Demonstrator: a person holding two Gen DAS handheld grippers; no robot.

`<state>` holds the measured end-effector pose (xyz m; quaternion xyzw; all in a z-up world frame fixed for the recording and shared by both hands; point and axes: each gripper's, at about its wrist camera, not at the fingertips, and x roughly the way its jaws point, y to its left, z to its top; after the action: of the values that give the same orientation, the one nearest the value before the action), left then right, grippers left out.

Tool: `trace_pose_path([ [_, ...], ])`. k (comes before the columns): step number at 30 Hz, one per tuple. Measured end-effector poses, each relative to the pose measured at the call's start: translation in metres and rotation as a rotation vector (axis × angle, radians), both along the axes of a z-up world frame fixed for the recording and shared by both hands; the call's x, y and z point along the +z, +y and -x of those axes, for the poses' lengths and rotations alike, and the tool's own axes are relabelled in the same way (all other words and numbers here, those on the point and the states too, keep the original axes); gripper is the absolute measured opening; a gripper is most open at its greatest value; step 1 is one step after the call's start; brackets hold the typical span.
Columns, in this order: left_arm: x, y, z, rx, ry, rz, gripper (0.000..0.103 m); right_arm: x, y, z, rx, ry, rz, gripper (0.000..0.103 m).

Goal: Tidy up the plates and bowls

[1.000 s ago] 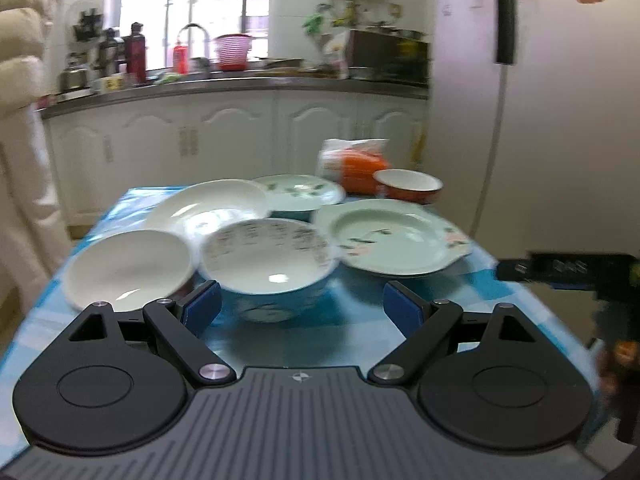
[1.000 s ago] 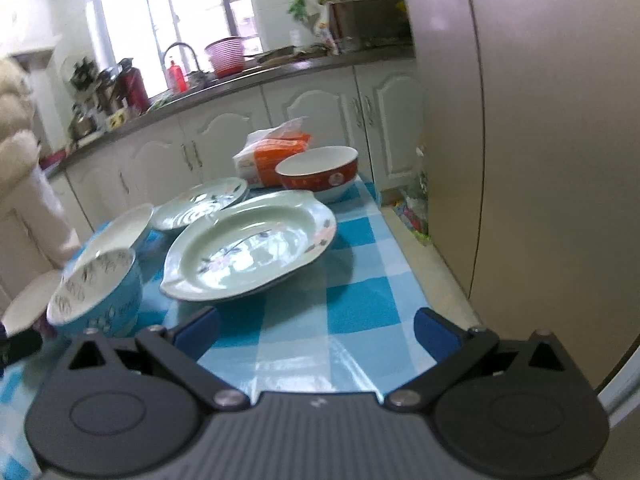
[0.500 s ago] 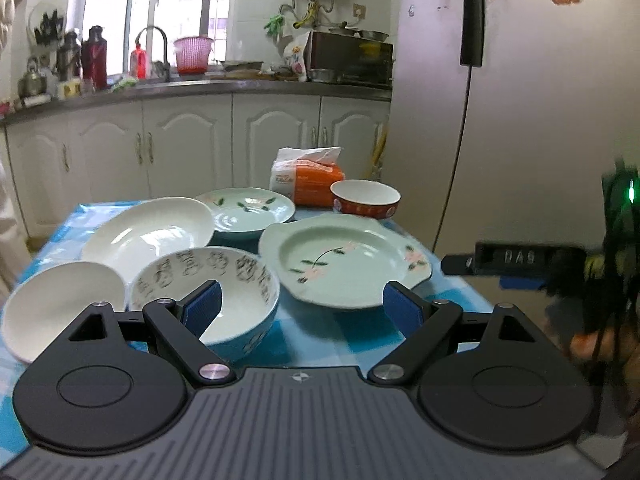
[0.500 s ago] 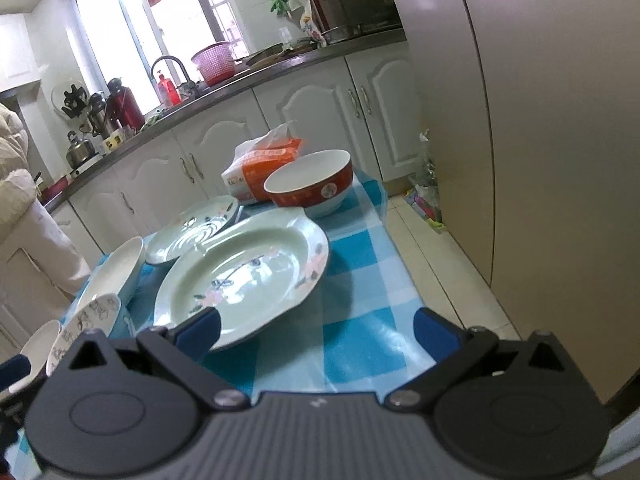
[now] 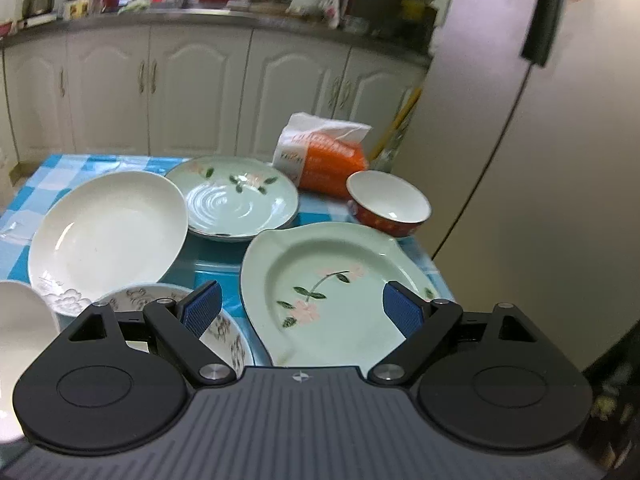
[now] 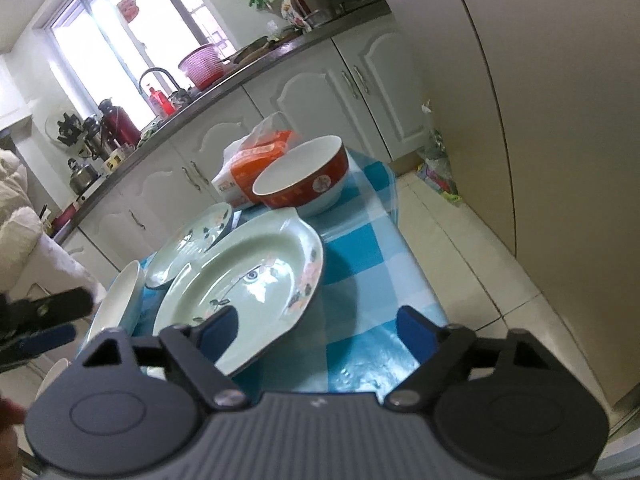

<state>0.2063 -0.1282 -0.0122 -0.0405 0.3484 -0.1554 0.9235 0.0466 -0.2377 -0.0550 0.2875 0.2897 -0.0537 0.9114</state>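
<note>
A large pale-green oval plate with a pink flower (image 5: 332,292) lies at the near right of the blue checked table (image 5: 216,268). My left gripper (image 5: 301,312) hangs open just above its near part, touching nothing. Under the left finger sits a blue patterned bowl (image 5: 228,332). A white deep plate (image 5: 108,232), a round green plate (image 5: 240,200) and a red bowl (image 5: 386,204) stand further back. My right gripper (image 6: 318,332) is at the oval plate's (image 6: 248,280) near right rim. Its jaws are closing, with the rim partly between them and the pads clear of it.
An orange tissue pack (image 5: 324,160) stands behind the red bowl (image 6: 304,184). Another white dish (image 5: 16,320) shows at the far left. A tall beige fridge (image 6: 540,160) rises right of the table, over tiled floor. White cabinets and a cluttered counter run behind. My left gripper (image 6: 44,320) shows in the right wrist view.
My left gripper has swung right, from the patterned bowl to over the oval green plate. The right gripper has rolled, come closer to that plate's rim, and its jaws have narrowed.
</note>
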Motion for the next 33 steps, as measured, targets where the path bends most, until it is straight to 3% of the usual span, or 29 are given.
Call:
trace_pose_path([
  [4,-0.010,-0.003,-0.022,0.031,0.060,-0.018,0.103,-0.007,-0.009,-0.005,0.001,-0.002,-0.084,0.063],
  [14,-0.030,-0.007,-0.052,0.093,0.162,-0.071,0.103,-0.016,-0.017,-0.012,0.000,-0.005,-0.137,0.063],
  [25,-0.043,-0.014,-0.075,0.104,0.215,-0.101,0.103,-0.018,-0.021,-0.020,0.030,-0.022,-0.198,0.063],
  [33,-0.048,-0.021,-0.080,0.064,0.227,-0.098,0.084,-0.021,-0.022,-0.027,0.063,-0.045,-0.249,0.063],
])
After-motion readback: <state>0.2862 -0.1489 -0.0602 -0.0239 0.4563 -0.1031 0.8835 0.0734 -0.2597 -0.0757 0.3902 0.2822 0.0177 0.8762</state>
